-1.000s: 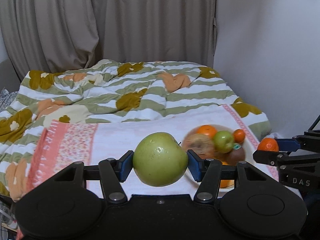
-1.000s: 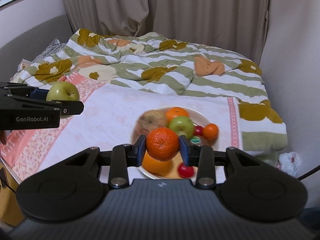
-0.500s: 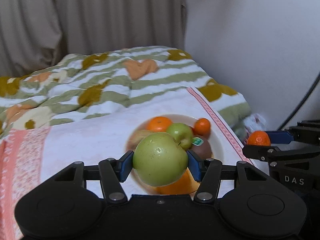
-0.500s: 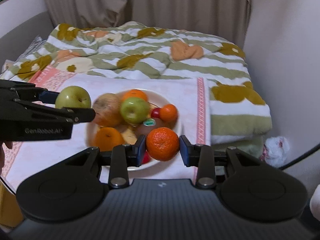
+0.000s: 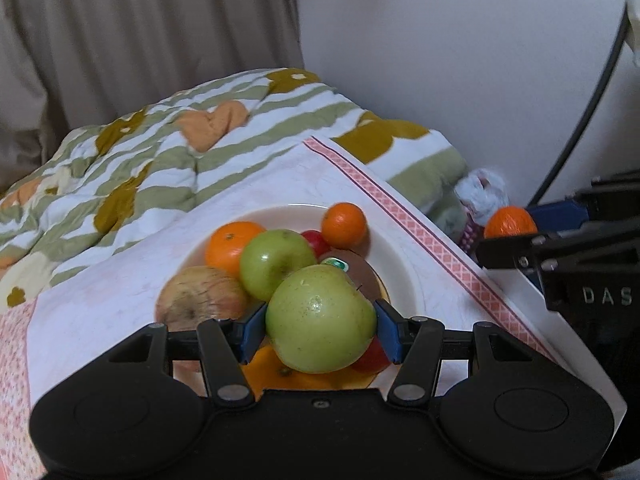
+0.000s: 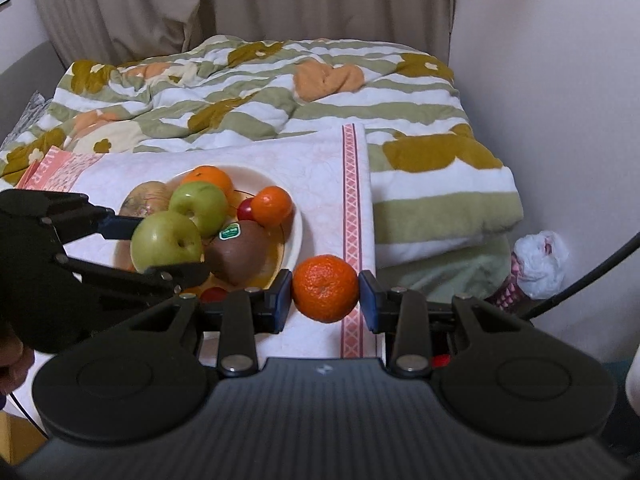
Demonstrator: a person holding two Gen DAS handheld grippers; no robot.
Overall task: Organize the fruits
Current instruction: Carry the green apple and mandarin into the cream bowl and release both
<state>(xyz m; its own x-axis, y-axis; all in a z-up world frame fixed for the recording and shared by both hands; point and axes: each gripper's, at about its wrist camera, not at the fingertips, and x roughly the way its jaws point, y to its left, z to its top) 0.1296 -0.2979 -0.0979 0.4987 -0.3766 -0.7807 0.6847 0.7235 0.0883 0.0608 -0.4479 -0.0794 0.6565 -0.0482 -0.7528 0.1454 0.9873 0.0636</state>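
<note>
**Tools bring both fruits down to the plate**

Left tool point(image 5: 320, 330) grips a round, glossy green apple point(image 5: 320, 318) between its blue pads, now hanging directly over the piled fruit; a second ago it was off to the side above the cloth. Right tool point(image 6: 325, 290) clamps a dimpled orange mandarin point(image 6: 325, 288), which has drifted past the pale round ceramic plate point(image 6: 294, 236) to hang over the pink-bordered white cloth point(image 6: 350, 184) beside it. Both fruits look close to being set down (the apple first, probably). Beyond lies a soft, rumpled striped quilt point(image 6: 280, 92) on the bed.
</note>
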